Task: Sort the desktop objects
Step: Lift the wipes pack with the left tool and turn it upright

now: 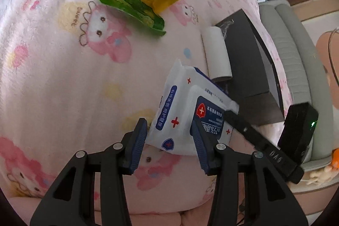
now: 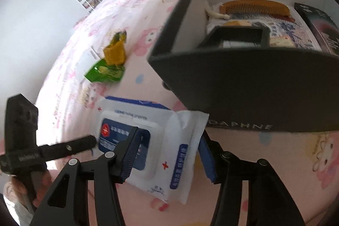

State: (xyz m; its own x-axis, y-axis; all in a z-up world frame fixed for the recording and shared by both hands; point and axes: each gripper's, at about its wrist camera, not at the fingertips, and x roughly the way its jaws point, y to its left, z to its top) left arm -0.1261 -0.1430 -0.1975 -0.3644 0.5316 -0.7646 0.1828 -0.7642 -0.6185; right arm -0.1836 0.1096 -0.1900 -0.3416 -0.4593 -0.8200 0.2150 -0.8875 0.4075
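Right gripper (image 2: 167, 154) clamps the soft white-and-blue wet-wipe pack (image 2: 148, 141); squashy, slick film, so grip its edge. Left gripper (image 1: 169, 141) gapes wide.

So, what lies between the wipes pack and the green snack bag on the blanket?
Nothing: in the left wrist view only bare pink blanket separates the wipes pack from the green snack bag.

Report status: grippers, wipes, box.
Right gripper shut on white-and-blue wet-wipes pack. Left gripper open around its other end. Black cardboard box just ahead, part-filled.
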